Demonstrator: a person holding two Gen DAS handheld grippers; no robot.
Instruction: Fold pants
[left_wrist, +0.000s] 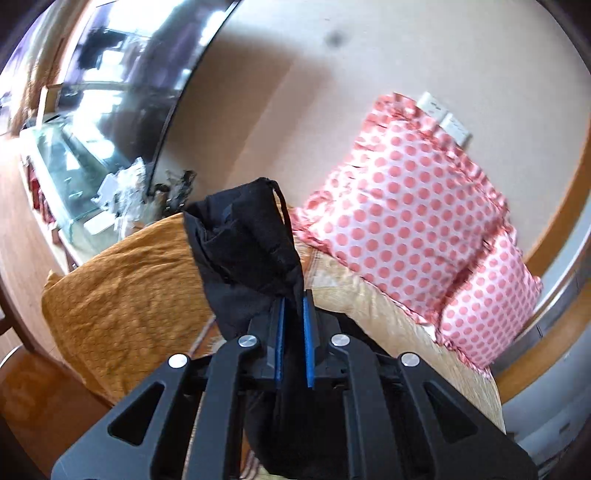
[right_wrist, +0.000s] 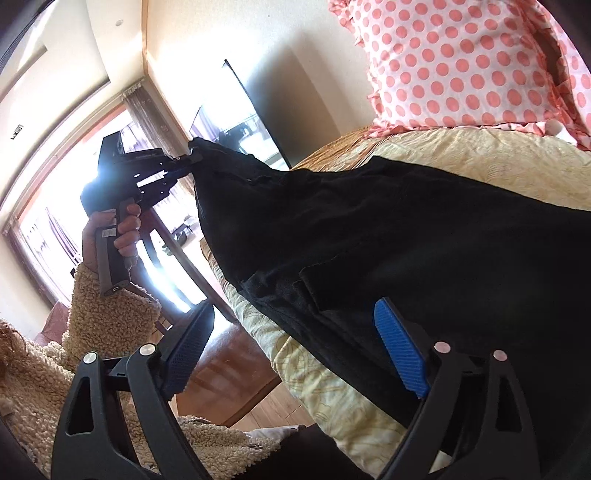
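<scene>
The black pants (right_wrist: 388, 236) lie spread across the bed, one end lifted off it. My left gripper (left_wrist: 293, 295) is shut on a bunch of the black pants (left_wrist: 251, 243), with the cloth pinched between its blue pads and standing up above them. The same gripper shows in the right wrist view (right_wrist: 188, 155), held in a hand, gripping the raised end of the pants. My right gripper (right_wrist: 295, 314) is open, its blue pads (right_wrist: 400, 347) wide apart, close over the near edge of the pants above the bed's side.
A yellow quilted bedspread (right_wrist: 461, 147) covers the bed. Two pink polka-dot pillows (left_wrist: 402, 210) lean against the wall at the head. An orange blanket (left_wrist: 122, 288) lies on the bed's left. A dark screen (left_wrist: 147, 74) and a glass cabinet (left_wrist: 66, 166) stand beyond. Wooden floor (right_wrist: 229, 373) lies beside the bed.
</scene>
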